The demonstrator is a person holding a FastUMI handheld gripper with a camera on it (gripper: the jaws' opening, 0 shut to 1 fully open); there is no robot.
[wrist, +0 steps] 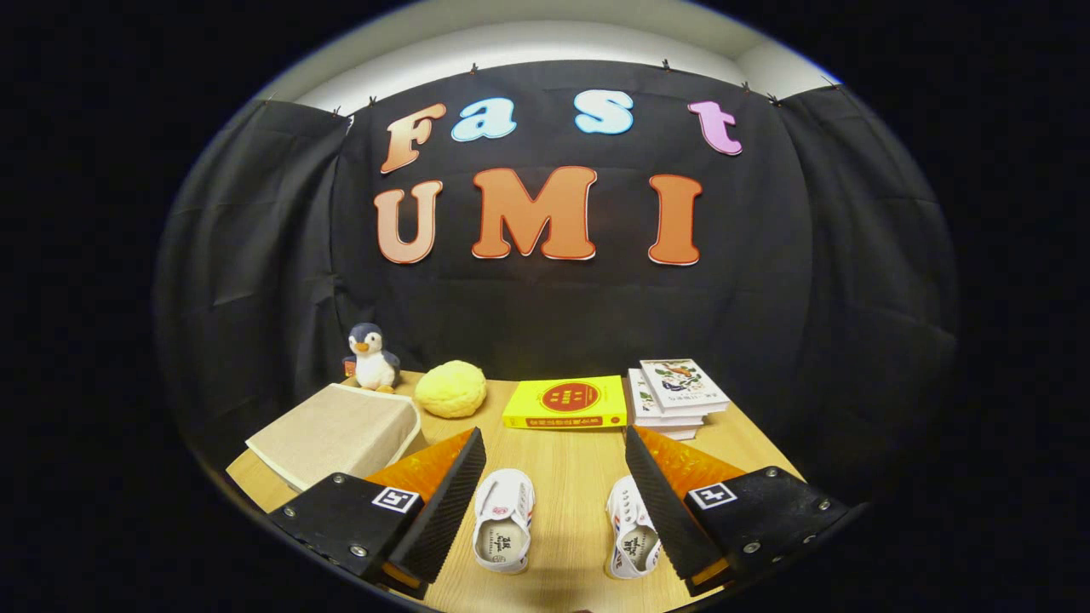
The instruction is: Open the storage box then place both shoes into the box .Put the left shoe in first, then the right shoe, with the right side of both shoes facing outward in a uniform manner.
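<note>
My claw (553, 485) is spread wide, holding nothing, hovering over the wooden table (566, 464). Two white canvas shoes lie on the tabletop between my fingers, toes pointing away from me: the left-hand shoe (503, 521) sits just inside my left finger (443, 511), w/ a bare strip of table between it and the right-hand shoe (632, 538), which is partly hidden behind my right finger (664, 507). The storage box (336, 432), beige fabric, lid shut, sits beyond my left finger toward the table's left side. Behind the box: a plush penguin (371, 358) at the back wall, and a yellow fluffy ball (451, 388) just right of it. Further right, a yellow book (565, 403) lies flat, w/ a stack of books (677, 394) beside it. Nothing lies between shoes and box except my own left finger.
</note>
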